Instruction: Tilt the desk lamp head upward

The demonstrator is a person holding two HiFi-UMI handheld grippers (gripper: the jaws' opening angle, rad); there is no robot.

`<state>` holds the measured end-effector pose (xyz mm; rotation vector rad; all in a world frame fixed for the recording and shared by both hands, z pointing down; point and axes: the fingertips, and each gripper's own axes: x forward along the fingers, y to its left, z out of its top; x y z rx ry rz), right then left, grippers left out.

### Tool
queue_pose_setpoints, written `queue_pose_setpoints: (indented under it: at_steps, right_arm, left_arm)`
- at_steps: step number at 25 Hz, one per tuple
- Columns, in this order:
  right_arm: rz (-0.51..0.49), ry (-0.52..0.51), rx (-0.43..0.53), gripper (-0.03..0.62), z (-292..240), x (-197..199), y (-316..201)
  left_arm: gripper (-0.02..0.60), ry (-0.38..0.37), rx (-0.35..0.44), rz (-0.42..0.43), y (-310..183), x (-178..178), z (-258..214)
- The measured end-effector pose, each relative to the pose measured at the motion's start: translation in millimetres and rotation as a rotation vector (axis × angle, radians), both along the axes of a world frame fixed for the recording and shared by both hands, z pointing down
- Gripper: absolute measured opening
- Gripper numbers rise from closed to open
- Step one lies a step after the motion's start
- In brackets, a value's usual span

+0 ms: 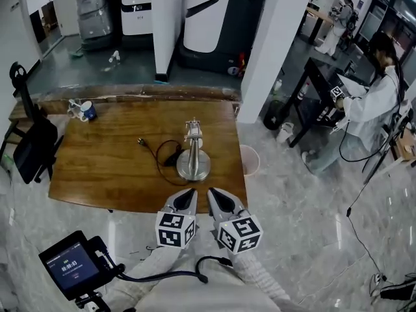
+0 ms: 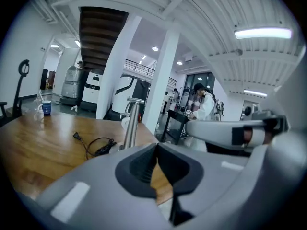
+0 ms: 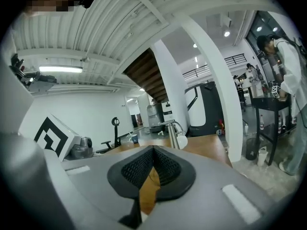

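A silver desk lamp [image 1: 193, 155] stands on a round metal base near the front right of the wooden table [image 1: 97, 161]. Its stem rises in the left gripper view as the lamp [image 2: 130, 126], and in the right gripper view as the lamp [image 3: 173, 139] with a white head hanging beside the stem. My left gripper [image 1: 186, 199] and right gripper [image 1: 221, 199] hover side by side at the table's front edge, just short of the lamp base. Both are shut with nothing between the jaws.
A black power cord [image 1: 159, 153] with its plug lies left of the lamp base. A blue and white mug [image 1: 85, 111] sits at the far left corner. A black chair [image 1: 31, 145] stands left of the table, a white bin [image 1: 249, 159] right. A person [image 1: 374, 103] works at a desk beyond.
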<state>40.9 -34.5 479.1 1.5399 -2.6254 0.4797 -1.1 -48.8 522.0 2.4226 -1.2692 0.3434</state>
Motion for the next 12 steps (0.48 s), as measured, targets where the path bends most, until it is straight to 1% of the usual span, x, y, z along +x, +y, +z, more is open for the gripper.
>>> queue_pose_setpoints:
  at_steps: [6,10,12]
  right_arm:
    - [0.053,-0.018,-0.012,-0.003,0,1,-65]
    - [0.088,-0.029,-0.034,-0.003,6,2,-92]
    - [0.092,-0.027,-0.046,-0.003,8,4,-102]
  left_arm:
    - [0.008,-0.019,-0.001,0.055,-62,-5,0]
    - [0.008,-0.017,-0.009,0.076,-88,-5,7]
    - [0.030,-0.024,-0.004,0.083,-99,-2,9]
